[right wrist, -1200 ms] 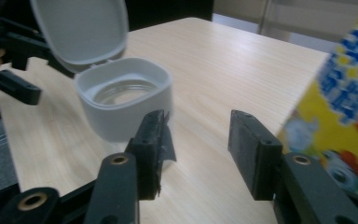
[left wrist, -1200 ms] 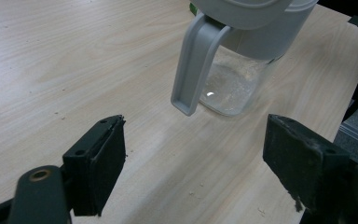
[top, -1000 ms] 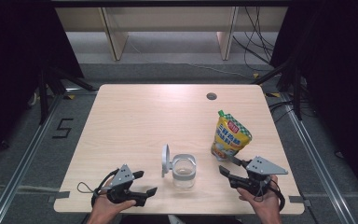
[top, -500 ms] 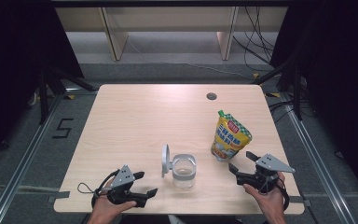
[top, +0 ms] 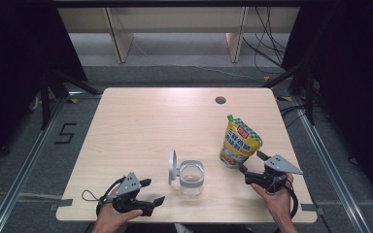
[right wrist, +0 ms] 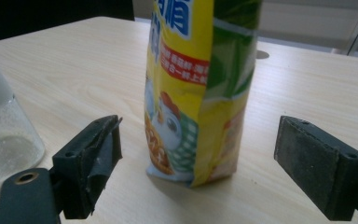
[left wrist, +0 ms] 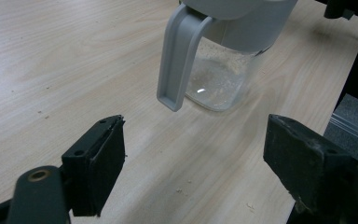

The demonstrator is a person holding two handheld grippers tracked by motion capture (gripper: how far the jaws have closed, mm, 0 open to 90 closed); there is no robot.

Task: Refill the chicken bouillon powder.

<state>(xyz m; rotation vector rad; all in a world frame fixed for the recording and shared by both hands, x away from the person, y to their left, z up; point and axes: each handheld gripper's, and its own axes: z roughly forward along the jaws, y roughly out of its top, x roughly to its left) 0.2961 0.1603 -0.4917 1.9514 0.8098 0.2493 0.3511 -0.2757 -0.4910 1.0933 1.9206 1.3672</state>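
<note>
A wooden table [top: 141,126], its far half bare. Near the front edge, the right gripper [top: 250,168] at four o'clock has just been opening — jaws wide, nothing clamped — just short of the upright yellow pouch [top: 240,144]. The glass jar [top: 192,177] with its raised lid stands at six o'clock. The left gripper [top: 152,191], at seven, is spread and empty beside it.

Both grippers, left [top: 151,191] and right [top: 251,163], gape wide.

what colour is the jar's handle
Light grey handle on the clear jar; the left gripper view shows it best.
</note>
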